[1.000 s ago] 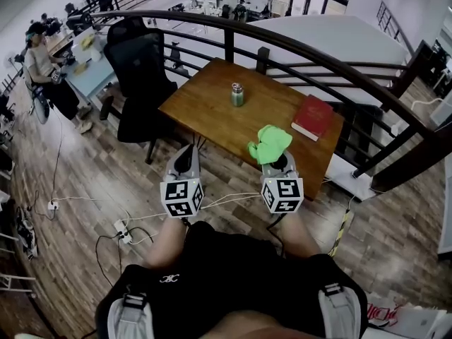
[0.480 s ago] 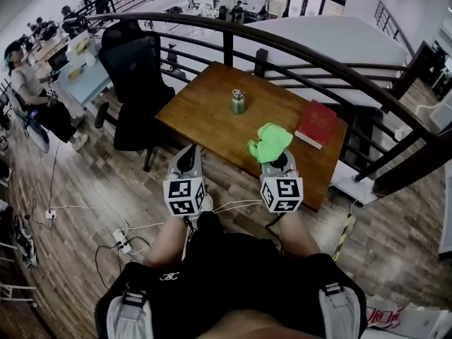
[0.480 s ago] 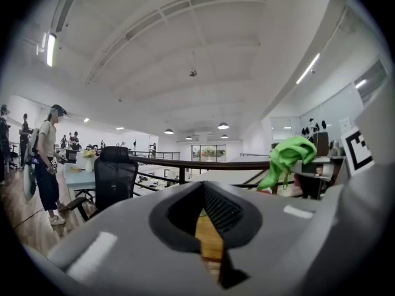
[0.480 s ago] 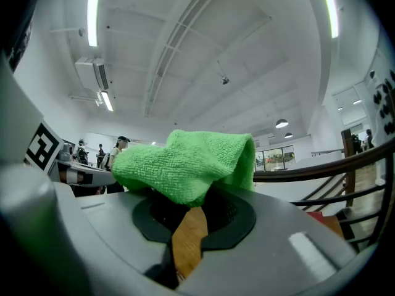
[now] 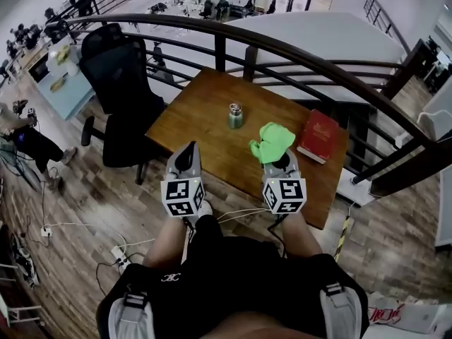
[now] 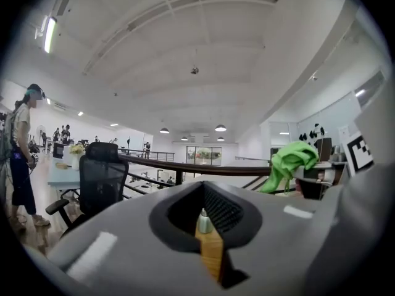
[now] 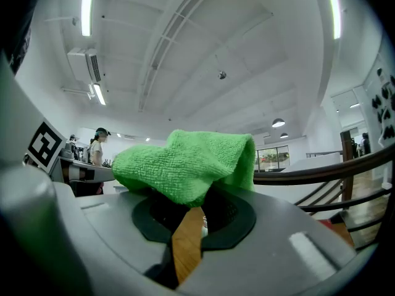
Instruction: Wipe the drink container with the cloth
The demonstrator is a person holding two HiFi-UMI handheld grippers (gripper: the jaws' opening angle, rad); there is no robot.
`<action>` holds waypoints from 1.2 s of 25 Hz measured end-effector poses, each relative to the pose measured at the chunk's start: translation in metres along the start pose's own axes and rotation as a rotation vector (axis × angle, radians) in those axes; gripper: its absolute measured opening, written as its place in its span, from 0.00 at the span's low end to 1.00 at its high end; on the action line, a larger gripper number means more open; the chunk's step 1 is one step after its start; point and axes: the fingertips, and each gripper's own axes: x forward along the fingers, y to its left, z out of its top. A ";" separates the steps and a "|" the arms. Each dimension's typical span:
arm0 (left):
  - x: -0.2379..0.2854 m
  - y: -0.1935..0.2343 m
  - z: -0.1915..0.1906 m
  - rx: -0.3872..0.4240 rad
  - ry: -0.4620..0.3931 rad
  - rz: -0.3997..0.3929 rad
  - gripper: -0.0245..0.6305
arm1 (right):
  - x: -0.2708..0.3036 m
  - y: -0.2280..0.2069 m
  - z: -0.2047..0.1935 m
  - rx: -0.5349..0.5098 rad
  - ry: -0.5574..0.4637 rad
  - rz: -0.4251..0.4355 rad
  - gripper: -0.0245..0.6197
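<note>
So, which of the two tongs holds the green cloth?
The right tongs, shut on the cloth; the left tongs are shut with nothing between them.

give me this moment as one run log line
left tongs: shut, empty | right tongs: shut on cloth | bottle: upright on table, untouched | wiping: not started

Colours here: the cloth [image 5: 272, 141] is loud lime green with a fuzzy weave. The drink container [image 5: 235, 116], mid-bench, looks greenish with a silvery top. The bench [image 5: 198, 111] is warm orange-brown wood, and the book [image 5: 319, 135] by its right edge is red. The left claw [image 5: 189, 149] and right claw [image 5: 282, 164] are light grey with black insides, each carrying a cube of black-and-white square markers. The chair [image 5: 116, 69] off the left edge is black, and the floor [image 5: 85, 189] is grey-brown planks.
</note>
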 end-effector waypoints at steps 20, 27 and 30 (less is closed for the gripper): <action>0.207 0.119 0.013 -0.013 0.103 -0.177 0.12 | 0.211 -0.013 -0.023 0.014 0.114 -0.148 0.12; 0.250 0.100 0.002 0.052 0.116 -0.305 0.12 | 0.228 -0.038 -0.039 0.029 0.140 -0.197 0.12; 0.256 0.085 -0.011 0.078 0.141 -0.330 0.12 | 0.228 -0.042 -0.053 0.042 0.172 -0.150 0.12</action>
